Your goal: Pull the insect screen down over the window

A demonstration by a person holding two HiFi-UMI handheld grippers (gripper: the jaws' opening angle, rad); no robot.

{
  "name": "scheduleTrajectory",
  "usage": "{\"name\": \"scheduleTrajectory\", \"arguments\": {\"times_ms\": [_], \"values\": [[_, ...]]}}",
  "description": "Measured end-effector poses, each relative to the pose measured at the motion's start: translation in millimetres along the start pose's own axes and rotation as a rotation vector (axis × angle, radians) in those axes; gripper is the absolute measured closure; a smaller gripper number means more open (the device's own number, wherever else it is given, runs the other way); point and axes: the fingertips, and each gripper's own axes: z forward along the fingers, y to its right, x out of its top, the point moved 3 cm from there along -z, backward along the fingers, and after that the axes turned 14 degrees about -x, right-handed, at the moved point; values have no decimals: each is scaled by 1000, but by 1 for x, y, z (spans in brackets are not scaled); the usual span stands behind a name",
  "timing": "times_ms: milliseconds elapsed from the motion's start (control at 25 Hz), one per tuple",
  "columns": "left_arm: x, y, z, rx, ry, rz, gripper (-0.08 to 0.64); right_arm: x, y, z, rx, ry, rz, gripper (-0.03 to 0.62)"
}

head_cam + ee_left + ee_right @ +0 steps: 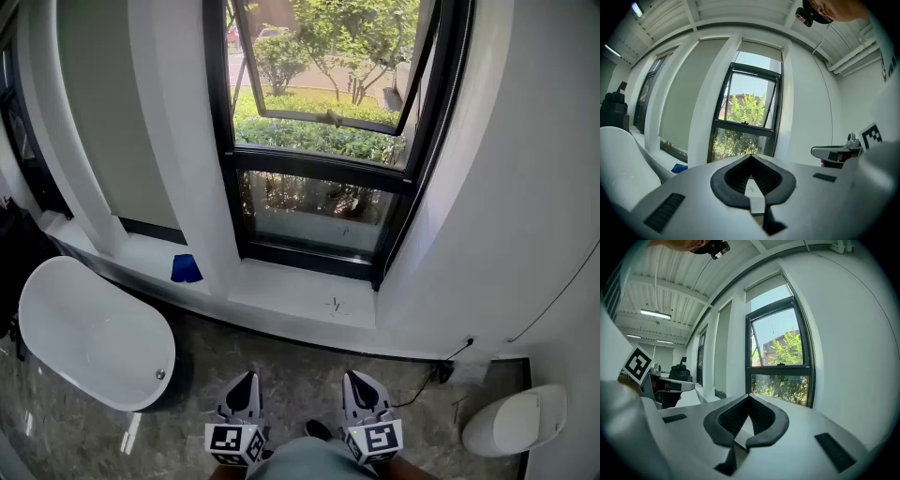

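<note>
Since the left tongs (248, 379) and right tongs (355, 377) sit closed and empty, well short of the window (309, 202), they'd best rise and open first.

Left gripper (246, 378): held low, close in front of the body, jaws pressed together with nothing between them.
Right gripper (357, 377): just beside the left one and level with it, not touching, jaws likewise closed and empty.
Pose: both point forward, tipped only slightly down.
Marker cubes: left cube (234, 442) and right cube (375, 439) face up toward the head.
</note>
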Motion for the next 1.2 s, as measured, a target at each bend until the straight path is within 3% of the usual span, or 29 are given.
{"name": "scheduleTrajectory", "arguments": {"times_ms": [600, 840, 1200], "values": [[4, 1, 0, 10, 1, 37, 548, -8, -20, 0, -12, -36, 16, 597], [-1, 4, -3, 1, 0, 23, 548, -4, -32, -4, 34, -42, 20, 597], [5, -10, -27, 14, 21, 17, 548, 4, -39, -13, -20, -18, 20, 597]]}}
